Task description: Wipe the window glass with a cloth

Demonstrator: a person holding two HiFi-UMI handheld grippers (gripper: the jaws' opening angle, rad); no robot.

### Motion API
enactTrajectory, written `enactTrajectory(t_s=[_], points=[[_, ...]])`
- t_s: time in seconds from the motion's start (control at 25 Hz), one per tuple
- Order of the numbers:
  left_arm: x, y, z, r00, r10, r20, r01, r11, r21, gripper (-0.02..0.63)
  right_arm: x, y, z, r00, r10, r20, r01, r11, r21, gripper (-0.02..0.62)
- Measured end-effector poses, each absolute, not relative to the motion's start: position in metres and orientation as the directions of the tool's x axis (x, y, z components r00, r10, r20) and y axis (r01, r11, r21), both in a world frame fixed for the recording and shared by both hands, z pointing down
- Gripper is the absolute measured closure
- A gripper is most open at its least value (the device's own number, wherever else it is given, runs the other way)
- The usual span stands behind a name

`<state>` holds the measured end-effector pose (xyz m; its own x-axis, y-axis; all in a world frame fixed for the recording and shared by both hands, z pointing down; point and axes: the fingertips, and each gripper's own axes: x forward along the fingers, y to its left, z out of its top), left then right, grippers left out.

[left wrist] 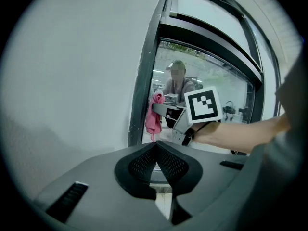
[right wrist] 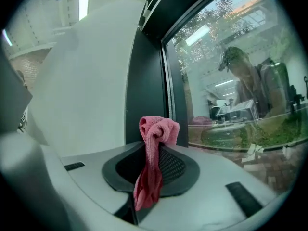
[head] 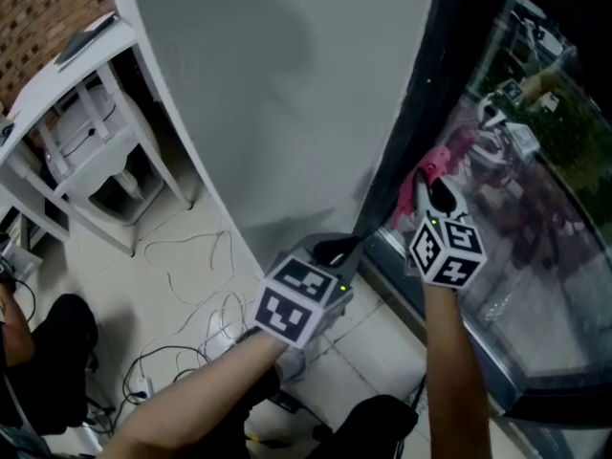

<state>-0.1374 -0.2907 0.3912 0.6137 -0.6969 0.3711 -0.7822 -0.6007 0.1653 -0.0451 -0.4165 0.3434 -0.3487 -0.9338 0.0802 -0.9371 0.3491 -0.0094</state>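
A pink cloth is bunched between the jaws of my right gripper, which is shut on it. In the head view the cloth sticks out ahead of the right gripper, close to the window glass beside the dark frame. The left gripper view shows the same cloth hanging by the frame. My left gripper is shut with nothing in it and sits lower, near the foot of the grey wall.
A white table stands at the left over a tiled floor with loose cables. The glass reflects a person and indoor lights. The window's lower frame runs along the floor at the right.
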Motion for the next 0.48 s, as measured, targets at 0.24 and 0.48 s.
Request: enactTrajectory(t_s=[0.24,0.48], points=[[-0.105,-0.272,0.375,0.651,-0.676,0.344,-0.751,-0.639,0.166,0.6,-0.016,-0.354,0.322,-0.365,-0.929,0.056,-0.931,0.366,0.002,0.529],[-0.055,-0.239,0.355,0.707,-0.63,0.321,-0.695,-0.703,0.152,0.6,0.043,-0.284,0.281,-0.334,-0.943,0.0,-0.942,0.333,0.049,0.529]])
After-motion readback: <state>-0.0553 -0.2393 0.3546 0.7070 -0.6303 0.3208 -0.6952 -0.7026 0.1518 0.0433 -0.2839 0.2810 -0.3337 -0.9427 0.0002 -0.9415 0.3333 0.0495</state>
